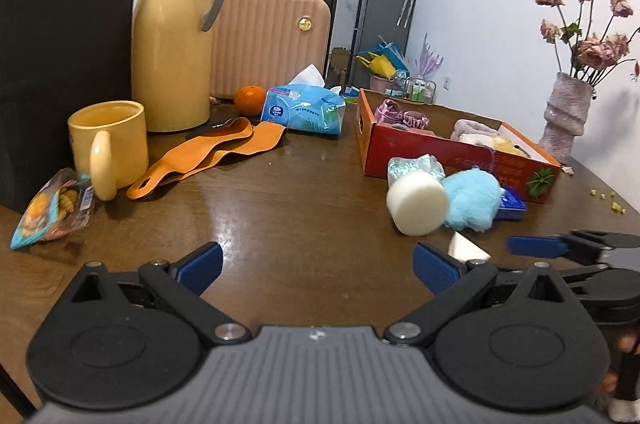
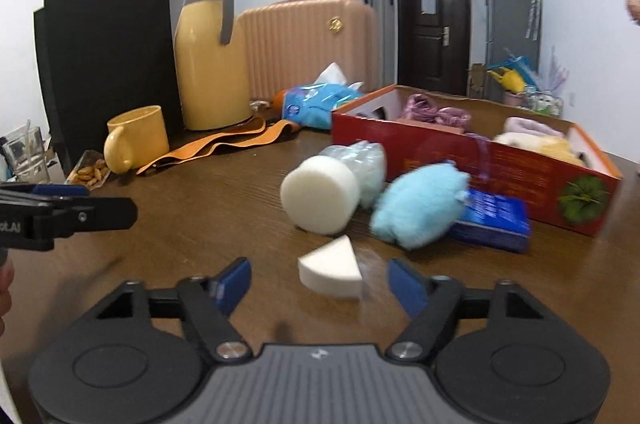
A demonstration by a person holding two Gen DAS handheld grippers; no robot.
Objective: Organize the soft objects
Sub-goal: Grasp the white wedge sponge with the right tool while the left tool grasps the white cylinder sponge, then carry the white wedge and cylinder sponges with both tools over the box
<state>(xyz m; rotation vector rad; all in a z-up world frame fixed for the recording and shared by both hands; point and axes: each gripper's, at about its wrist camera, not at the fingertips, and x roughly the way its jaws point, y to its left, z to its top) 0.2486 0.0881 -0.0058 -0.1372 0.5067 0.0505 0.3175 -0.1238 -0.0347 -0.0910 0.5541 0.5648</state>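
- Brown wood forms the table [image 2: 224, 207], on which the soft things are spread just in front of a red cardboard box [image 2: 472, 163].
- At the near edge a white wedge-shaped sponge [image 2: 332, 270] lies flat on the table, framed between the two blue pads of the right gripper [image 2: 320, 284].
- Those pads are seen standing apart on either side of the wedge without pressing it; nothing is gripped, though the picture is blurred.
- Behind the wedge a white round sponge [image 2: 320, 199] rests on its side, touching a clear bag of pale blue material [image 2: 364, 167].
- To the right of these a fluffy light-blue puff [image 2: 420, 203] lies against a flat dark-blue packet [image 2: 496, 220], which sits against the wall of the box.
- Inside the box purple fabric pieces [image 2: 436, 111] are held at the far end and pale pink and cream soft items [image 2: 532, 135] at the near end.
- The left gripper [image 1: 318, 270] is held wide open above bare table, with nothing between its pads.
- Farther back on the left a yellow mug [image 1: 112, 143], a yellow thermos jug [image 1: 172, 39], orange leather strips [image 1: 216, 151] and a blue tissue pack [image 1: 304, 109] are set.
- A snack packet [image 1: 52, 207] lies beside the mug.
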